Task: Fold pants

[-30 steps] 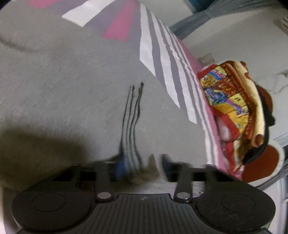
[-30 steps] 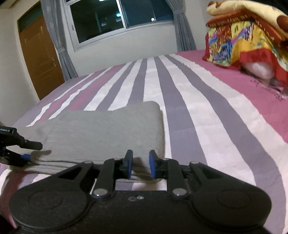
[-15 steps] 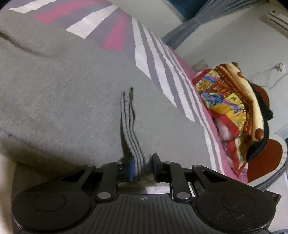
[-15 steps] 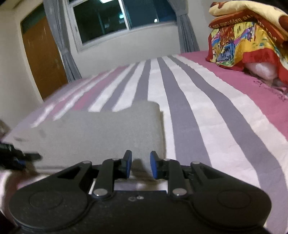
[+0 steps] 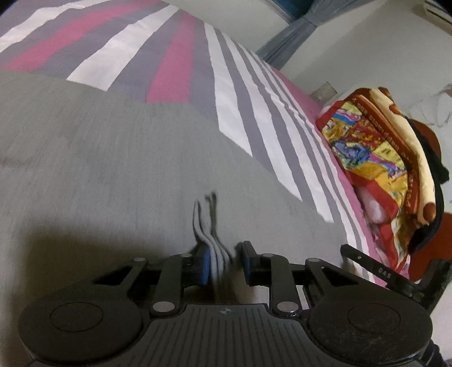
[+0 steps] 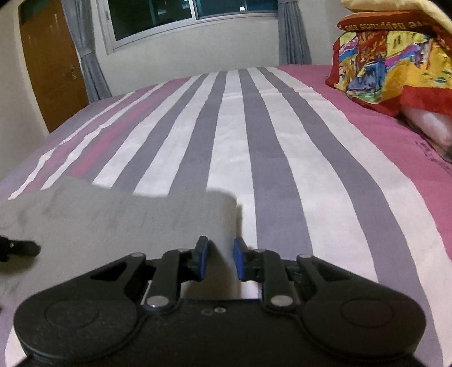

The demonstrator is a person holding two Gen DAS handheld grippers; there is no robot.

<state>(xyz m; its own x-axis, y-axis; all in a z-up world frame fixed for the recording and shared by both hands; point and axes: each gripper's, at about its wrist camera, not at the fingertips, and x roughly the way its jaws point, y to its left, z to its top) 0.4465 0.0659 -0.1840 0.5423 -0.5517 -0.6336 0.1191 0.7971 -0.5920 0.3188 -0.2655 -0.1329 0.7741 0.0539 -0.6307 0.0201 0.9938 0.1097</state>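
Judging the fold nearly finished, I am letting my left gripper (image 5: pixel 224 264) spread off the grey pants' (image 5: pixel 127 169) stacked edge; my right gripper (image 6: pixel 219 258) is gaping too, pants lying on the striped bed (image 6: pixel 254 127).

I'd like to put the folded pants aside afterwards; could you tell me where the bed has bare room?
The striped bedspread lies bare from the grey pants up to its far edge below the window. The right edge is crowded by the colourful blanket pile. Both grippers, left and right, sit at the pants' near edge.
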